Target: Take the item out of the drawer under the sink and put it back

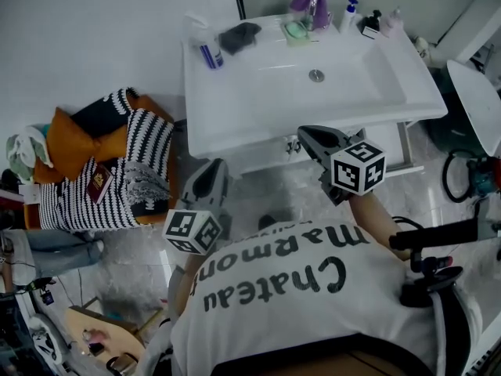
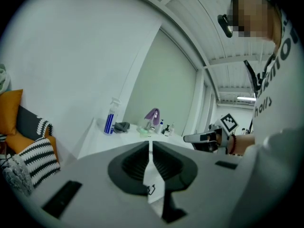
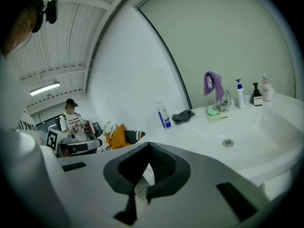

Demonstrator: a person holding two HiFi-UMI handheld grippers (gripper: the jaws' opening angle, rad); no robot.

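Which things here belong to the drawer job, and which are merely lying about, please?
Job: sink drawer, left gripper, right gripper (jaws shut, empty).
Lying about: spray bottle, grey cloth, soap dish, pump bottle, cushion pile.

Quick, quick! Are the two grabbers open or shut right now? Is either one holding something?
Left gripper: jaws closed, holding nothing.
Right gripper: jaws closed, holding nothing.

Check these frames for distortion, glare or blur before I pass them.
Head view: sharp, evenly lit, the sink bright but not glaring. Left gripper view: heavy fisheye, dark corners, mosaic patch top right. Right gripper view: same fisheye bending the walls, spray bottle crisp.
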